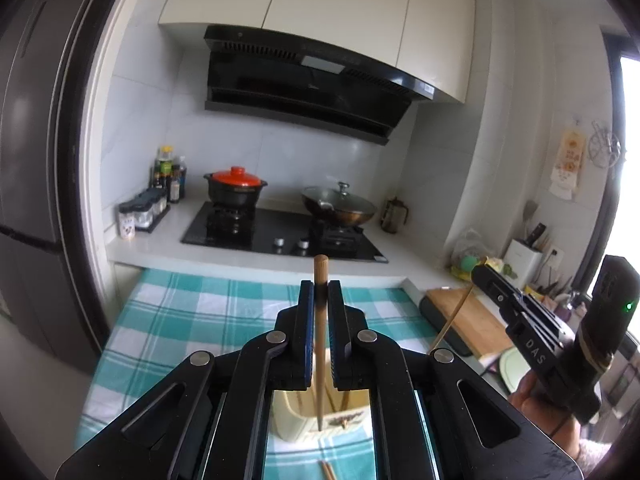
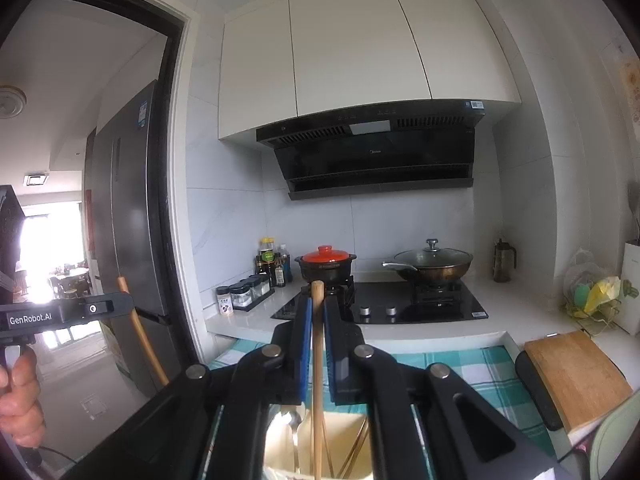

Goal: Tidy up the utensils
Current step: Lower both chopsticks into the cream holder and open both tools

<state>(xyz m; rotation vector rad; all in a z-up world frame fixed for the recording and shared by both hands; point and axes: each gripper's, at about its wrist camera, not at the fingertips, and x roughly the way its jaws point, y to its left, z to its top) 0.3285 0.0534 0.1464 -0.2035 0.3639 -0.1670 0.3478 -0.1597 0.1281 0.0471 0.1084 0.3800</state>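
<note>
We carry two black grippers: left gripper (image 1: 320,292) and right gripper (image 2: 318,304), each with blue-lined fingers, round silver pivot screws and slotted arms. White lettering marks their sides; one shows a green light.

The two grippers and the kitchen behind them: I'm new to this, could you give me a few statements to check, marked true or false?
1. Each gripper is shut on a wooden chopstick. True: the left gripper holds a chopstick, the right gripper another chopstick.
2. The pot lid on the left burner is blue. False: it is orange-red.
3. A cream utensil holder stands on the checked cloth below the left gripper. True.
4. The wok is uncovered. False: a glass lid covers it.
5. The cutting board is on the stove. False: it lies right of the cloth.
</note>
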